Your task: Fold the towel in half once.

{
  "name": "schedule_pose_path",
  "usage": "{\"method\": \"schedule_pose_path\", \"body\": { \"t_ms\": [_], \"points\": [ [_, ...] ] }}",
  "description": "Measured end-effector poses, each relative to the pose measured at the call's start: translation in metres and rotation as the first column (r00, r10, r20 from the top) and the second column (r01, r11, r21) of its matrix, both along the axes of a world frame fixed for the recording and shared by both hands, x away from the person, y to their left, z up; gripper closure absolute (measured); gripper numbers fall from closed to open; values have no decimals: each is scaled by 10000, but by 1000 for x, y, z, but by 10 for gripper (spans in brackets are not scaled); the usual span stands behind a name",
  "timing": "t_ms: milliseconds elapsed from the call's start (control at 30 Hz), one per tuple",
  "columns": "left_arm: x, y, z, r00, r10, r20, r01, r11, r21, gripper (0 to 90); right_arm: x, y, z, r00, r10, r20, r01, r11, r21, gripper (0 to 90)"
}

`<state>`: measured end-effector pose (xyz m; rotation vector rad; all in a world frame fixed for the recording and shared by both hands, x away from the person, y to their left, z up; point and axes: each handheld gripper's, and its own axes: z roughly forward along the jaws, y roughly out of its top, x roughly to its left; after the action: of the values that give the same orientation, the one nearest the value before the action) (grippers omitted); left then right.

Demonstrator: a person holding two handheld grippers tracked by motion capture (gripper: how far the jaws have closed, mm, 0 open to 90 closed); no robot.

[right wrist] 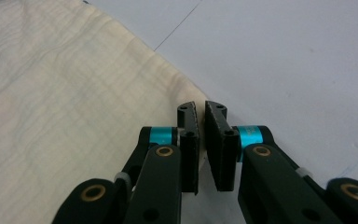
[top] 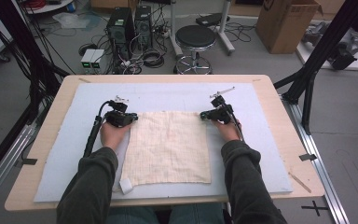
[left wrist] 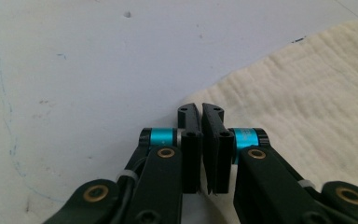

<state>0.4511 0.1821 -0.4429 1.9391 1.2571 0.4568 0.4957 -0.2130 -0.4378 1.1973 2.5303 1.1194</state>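
Two corners to mind, both on the far edge of the cream cloth (top: 168, 147). Lies flat and roughly square at the middle of the high view, on the pale blue mat (top: 65, 149) that covers the wooden table (top: 37, 154), with a small white tag (top: 126, 186) at its lower left corner.

Starting at the left of the high view: left gripper (top: 133, 118) set at the cloth's upper left corner, pointing right along the far edge, left hand (top: 112, 135) just below it and beside the cloth's left side. In the left gripper view, left gripper (left wrist: 200, 109) with jaws drawn together to a thin slit, right where the corner of the cloth (left wrist: 307, 93) runs in from the right of the frame; bare mat (left wrist: 98, 70) to the left and above. Looks pinched on that corner, though the fabric between the pads stays mostly hidden.

Across to the right of the high view: right gripper (top: 203, 115) at the upper right corner, pointing left, right hand (top: 226, 128) just below. In the right gripper view, right gripper (right wrist: 200, 108) likewise closed to a sliver at the tip of the cloth (right wrist: 74, 93), which spreads to the left of the frame, mat (right wrist: 284, 60) to the right. Seemingly gripped as well.

Equally near, each hand to its own corner. Judged next: a lift of the far edge, with the rest of the cloth lying toward the bottom of the high view.
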Motion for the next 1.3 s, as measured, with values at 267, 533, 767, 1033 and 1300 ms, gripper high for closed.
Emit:
{"method": "schedule_pose_path", "body": {
  "t_ms": [267, 533, 767, 1033, 1300],
  "points": [
    [-2, 9, 11, 9997, 146, 208, -134, 9982, -579, 873, -1, 1, 9, 9998, 127, 163, -131, 9996, 257, 868],
    [-5, 24, 30, 9969, 429, 660, -350, 9926, -1160, 876, 2, 10, 36, 9973, 307, 662, -342, 9980, 524, 870],
    [-5, 31, 43, 9945, 407, 963, -246, 9864, -1626, 875, 3, 2, 46, 9967, -29, 810, -54, 9948, 1018, 870],
    [-12, 30, 44, 9955, 115, 939, 32, 9880, -1546, 875, -1, 4, 47, 9975, 294, 638, -371, 9917, 1228, 870],
    [-25, 33, 46, 9945, -149, 1041, 339, 9825, -1833, 875, -12, -1, 47, 9960, 595, 664, -696, 9842, 1629, 870]
  ]
}}
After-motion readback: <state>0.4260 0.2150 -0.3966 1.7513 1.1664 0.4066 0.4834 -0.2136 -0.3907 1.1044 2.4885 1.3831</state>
